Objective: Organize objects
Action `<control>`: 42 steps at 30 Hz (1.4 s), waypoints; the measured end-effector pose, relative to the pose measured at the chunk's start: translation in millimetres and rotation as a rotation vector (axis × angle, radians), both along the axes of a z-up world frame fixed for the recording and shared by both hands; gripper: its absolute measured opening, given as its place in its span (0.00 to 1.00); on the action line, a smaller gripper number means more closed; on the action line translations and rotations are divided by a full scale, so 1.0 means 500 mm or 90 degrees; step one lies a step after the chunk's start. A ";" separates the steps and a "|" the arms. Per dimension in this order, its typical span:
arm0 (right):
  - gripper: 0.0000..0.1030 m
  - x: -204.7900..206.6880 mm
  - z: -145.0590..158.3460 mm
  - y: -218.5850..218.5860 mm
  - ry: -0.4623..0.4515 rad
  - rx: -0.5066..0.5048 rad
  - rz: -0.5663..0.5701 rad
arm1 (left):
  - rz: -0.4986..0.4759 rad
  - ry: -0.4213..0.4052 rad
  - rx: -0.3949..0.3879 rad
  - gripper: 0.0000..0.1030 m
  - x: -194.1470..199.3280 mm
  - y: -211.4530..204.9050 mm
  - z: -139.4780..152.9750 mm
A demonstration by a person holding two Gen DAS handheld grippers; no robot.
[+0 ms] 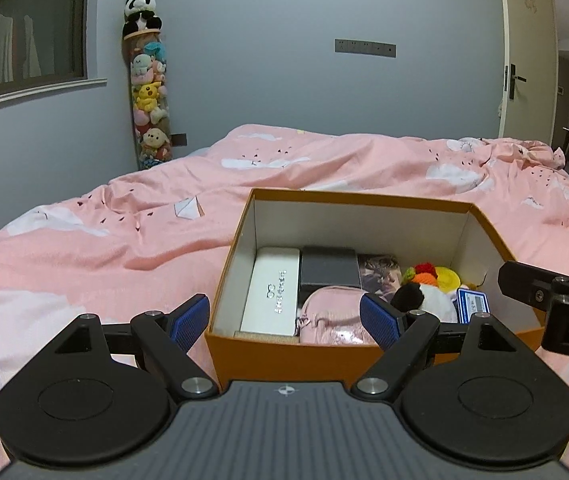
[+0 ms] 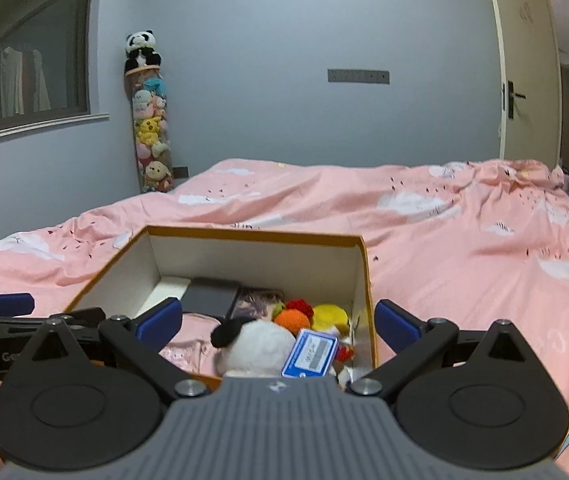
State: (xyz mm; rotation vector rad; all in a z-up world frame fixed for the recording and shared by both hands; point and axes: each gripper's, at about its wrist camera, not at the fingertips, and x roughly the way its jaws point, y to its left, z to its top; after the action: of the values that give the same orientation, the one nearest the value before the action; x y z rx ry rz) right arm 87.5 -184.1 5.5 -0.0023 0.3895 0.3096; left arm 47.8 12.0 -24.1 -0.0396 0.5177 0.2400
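Both jaws are seen spread wide, nothing being held between them: the left gripper [image 1: 284, 318] is poised over the near wall of the orange cardboard box [image 1: 244, 354], and the right gripper [image 2: 278, 320] is held above that box's near right corner, with no contact shown. One box is set on the pink cloud-print duvet [image 1: 84, 248]. Inside it, nearest, one pale pink pouch [image 1: 330, 314], one black-and-white plush toy [image 2: 254, 346] and one blue-framed card [image 2: 310, 354] are found; alongside lies one long white case with silver lettering [image 1: 272, 296]. Farther back are counted one dark grey flat box [image 1: 328, 272], one printed picture card [image 1: 378, 274], and one crocheted piece in red, orange and yellow [image 2: 310, 314]. Against the far blue-grey wall one clear tube of soft toys [image 1: 150, 100] is stood, topped by one panda plush [image 1: 142, 14].
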 end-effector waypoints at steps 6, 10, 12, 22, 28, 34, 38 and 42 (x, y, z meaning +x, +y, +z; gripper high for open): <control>0.99 0.007 -0.017 0.001 0.021 -0.003 -0.006 | -0.001 0.012 0.002 0.95 -0.003 0.000 -0.015; 0.99 0.007 -0.022 0.002 0.027 -0.007 -0.004 | 0.000 0.021 -0.001 0.95 0.000 0.003 -0.020; 0.99 0.007 -0.024 0.002 0.028 -0.009 -0.006 | 0.001 0.025 -0.004 0.95 0.001 0.004 -0.022; 0.99 0.012 -0.033 0.006 0.040 -0.018 -0.005 | 0.002 0.033 -0.003 0.95 0.002 0.007 -0.025; 0.99 0.015 -0.035 0.006 0.045 -0.018 -0.003 | 0.002 0.036 -0.001 0.95 0.002 0.007 -0.026; 0.99 0.015 -0.036 0.005 0.046 -0.018 -0.003 | 0.000 0.036 0.000 0.95 0.003 0.007 -0.027; 0.99 0.015 -0.035 0.005 0.047 -0.018 -0.004 | 0.001 0.037 -0.001 0.95 0.003 0.008 -0.027; 0.99 0.015 -0.035 0.005 0.047 -0.018 -0.004 | 0.001 0.040 0.000 0.95 0.003 0.008 -0.028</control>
State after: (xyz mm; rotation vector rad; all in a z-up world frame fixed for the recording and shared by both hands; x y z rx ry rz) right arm 95.0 -181.6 -12.1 -0.0179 0.4664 0.2986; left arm 49.6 15.9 -38.2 -0.0330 0.5809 0.2430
